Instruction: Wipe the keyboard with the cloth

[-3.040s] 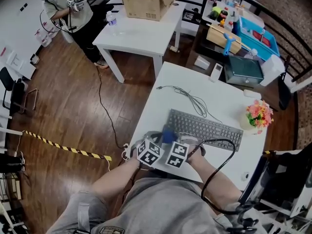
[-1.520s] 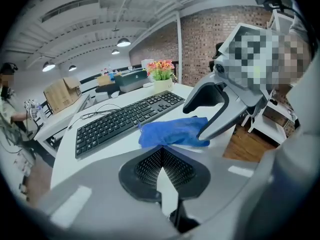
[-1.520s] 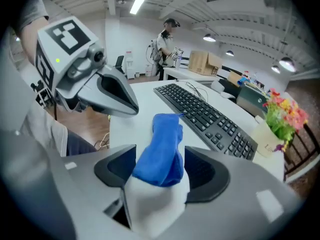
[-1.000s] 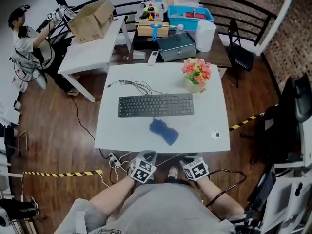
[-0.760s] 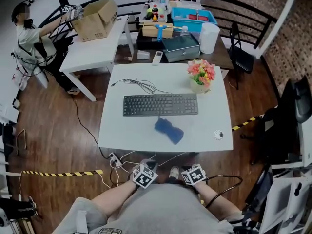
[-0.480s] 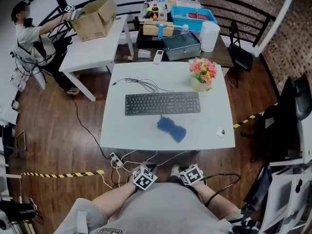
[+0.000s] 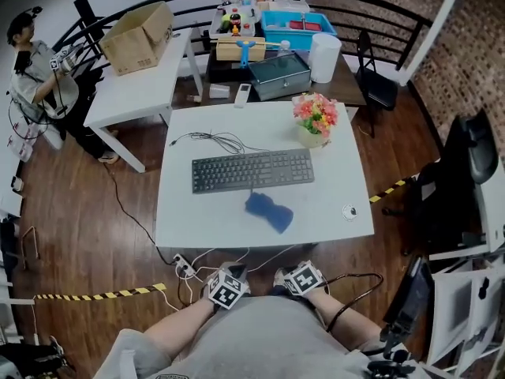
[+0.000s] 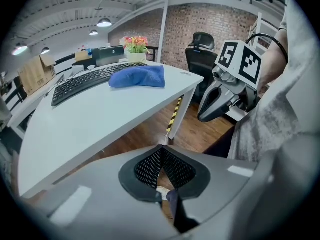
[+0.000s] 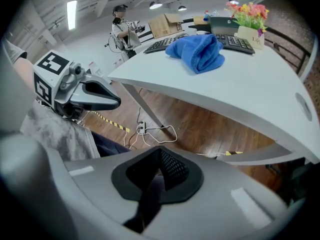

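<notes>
Left gripper [image 8: 161, 148]: jaws clenched on nothing. It is held off the near edge of the table, close to the person's body.
Keyboard [image 7: 252, 170]: lies across the middle of the white table [image 7: 181, 212], with its long axis running left to right.
Cloth [image 7: 268, 212]: blue and bunched, on the table just near of the keyboard's near edge, a little right of the keyboard's middle. Its long axis slants from far-left to near-right. Neither gripper touches it.
Right gripper [image 9: 159, 153]: jaws clenched and empty. It is also off the near edge, beside the left one.
Direction to cloth: farther away and higher than both sets of jaws, roughly between the two hands.
Nearer hand: the right, by a little; the cloth looms larger in the right gripper view.
Coming move: probably the right hand lifts, reaches away from the body and opens its jaws over the cloth's near-right end.
</notes>
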`<state>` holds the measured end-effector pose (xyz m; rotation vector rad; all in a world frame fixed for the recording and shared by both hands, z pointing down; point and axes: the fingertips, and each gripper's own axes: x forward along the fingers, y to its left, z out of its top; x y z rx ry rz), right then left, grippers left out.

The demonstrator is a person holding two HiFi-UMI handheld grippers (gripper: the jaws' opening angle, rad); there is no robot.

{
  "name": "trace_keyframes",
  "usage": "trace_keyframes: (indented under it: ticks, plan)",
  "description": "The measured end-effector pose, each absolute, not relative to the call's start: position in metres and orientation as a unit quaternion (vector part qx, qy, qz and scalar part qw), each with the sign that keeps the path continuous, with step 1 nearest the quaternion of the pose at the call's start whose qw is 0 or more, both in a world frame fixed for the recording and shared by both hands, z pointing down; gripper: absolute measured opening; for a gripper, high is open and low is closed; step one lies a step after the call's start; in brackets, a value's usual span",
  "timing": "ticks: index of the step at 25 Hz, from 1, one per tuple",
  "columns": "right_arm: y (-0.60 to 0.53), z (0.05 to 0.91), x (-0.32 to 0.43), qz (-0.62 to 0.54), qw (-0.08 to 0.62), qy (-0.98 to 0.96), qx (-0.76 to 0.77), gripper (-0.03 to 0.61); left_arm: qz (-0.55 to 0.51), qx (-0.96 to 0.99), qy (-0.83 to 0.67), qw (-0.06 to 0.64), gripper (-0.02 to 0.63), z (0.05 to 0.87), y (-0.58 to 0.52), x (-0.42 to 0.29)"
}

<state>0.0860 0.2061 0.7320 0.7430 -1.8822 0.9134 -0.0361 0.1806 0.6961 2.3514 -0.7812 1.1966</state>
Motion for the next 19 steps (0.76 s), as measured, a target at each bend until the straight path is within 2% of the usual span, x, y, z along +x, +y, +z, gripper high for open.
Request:
trace_keyframes:
  ticks: [19]
  plan:
    - [0.191,0.726,0.085,0.355,0.449,-0.761,0.307,0.006,0.428,0.841,-0.277,0.183,-0.006,0.689,0.168,-0.039]
